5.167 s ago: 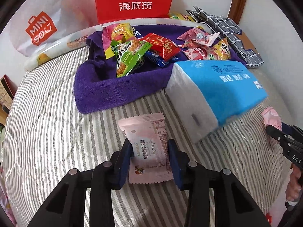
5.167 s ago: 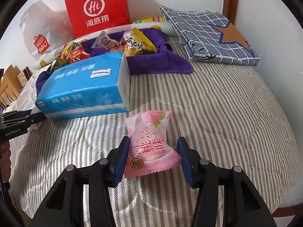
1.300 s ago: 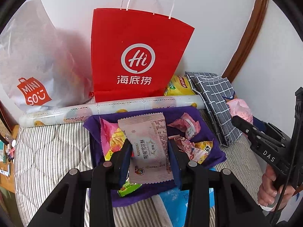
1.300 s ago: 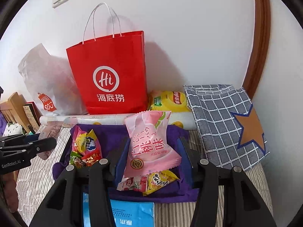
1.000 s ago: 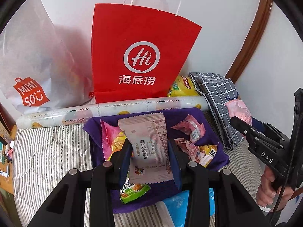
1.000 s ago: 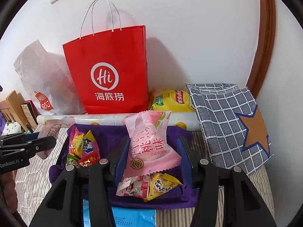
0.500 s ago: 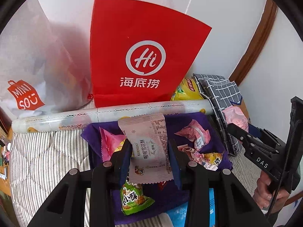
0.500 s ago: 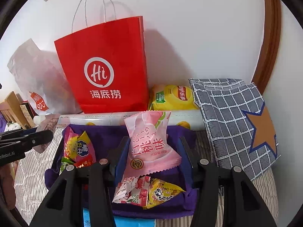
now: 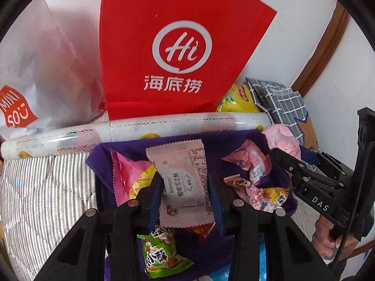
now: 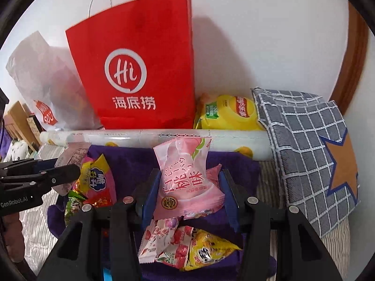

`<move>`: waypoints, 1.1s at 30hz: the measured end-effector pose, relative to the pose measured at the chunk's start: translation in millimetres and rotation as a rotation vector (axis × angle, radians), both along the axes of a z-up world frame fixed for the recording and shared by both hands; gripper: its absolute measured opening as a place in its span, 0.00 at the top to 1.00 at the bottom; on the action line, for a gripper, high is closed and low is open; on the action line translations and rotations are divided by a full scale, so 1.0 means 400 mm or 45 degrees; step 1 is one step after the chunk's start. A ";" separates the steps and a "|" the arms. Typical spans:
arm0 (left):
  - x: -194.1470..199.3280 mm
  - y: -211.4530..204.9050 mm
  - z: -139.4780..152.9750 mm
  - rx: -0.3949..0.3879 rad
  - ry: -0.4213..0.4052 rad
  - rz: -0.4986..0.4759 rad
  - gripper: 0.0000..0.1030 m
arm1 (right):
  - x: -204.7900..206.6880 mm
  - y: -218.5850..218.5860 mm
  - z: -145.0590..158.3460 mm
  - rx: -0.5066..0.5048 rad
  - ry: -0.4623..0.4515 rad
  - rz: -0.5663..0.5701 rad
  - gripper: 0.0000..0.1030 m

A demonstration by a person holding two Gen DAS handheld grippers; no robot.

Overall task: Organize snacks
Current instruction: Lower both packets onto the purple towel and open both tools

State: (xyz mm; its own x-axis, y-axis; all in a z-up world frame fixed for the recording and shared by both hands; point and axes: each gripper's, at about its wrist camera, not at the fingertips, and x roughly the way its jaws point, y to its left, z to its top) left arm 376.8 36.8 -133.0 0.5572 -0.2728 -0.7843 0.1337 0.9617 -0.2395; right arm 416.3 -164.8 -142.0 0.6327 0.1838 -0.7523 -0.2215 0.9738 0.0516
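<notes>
My left gripper (image 9: 185,185) is shut on a pale pink snack packet (image 9: 182,182) and holds it above a purple cloth-lined bin (image 9: 225,142) full of snack packets. My right gripper (image 10: 188,182) is shut on a pink peach snack bag (image 10: 187,178) above the same bin (image 10: 131,161). The right gripper also shows at the right of the left wrist view (image 9: 276,151). The left gripper also shows at the left of the right wrist view (image 10: 70,166).
A red Hi paper bag (image 9: 178,53) stands against the wall behind the bin, with a white Miniso bag (image 9: 35,75) to its left. A patterned roll (image 9: 140,128) lies behind the bin. A yellow chip bag (image 10: 229,114) and a checked pillow (image 10: 309,154) lie at the right.
Both grippers have lifted their packets off the striped bed and carried them forward over the purple bin, closer to the red bag. The views have tilted down onto the bin.
</notes>
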 end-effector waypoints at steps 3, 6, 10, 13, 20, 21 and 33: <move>0.007 0.004 -0.009 0.006 0.010 0.005 0.65 | 0.020 0.003 -0.029 0.024 0.059 0.019 0.51; 0.013 0.010 -0.016 0.008 0.016 0.011 0.65 | 0.033 0.007 -0.059 0.022 0.102 0.027 0.51; 0.017 0.023 -0.027 -0.004 0.032 0.020 0.65 | 0.041 0.010 -0.087 0.019 0.144 0.034 0.51; 0.020 0.020 -0.035 -0.006 0.043 0.013 0.65 | 0.040 0.008 -0.100 0.016 0.165 0.036 0.51; 0.023 -0.012 -0.052 0.003 0.063 -0.030 0.65 | 0.030 0.009 -0.118 0.008 0.183 0.042 0.51; 0.024 -0.016 -0.055 0.006 0.066 -0.034 0.65 | 0.028 0.012 -0.118 0.002 0.180 0.044 0.51; 0.037 -0.053 -0.084 0.076 0.106 -0.066 0.65 | 0.024 0.019 -0.123 -0.037 0.175 0.041 0.51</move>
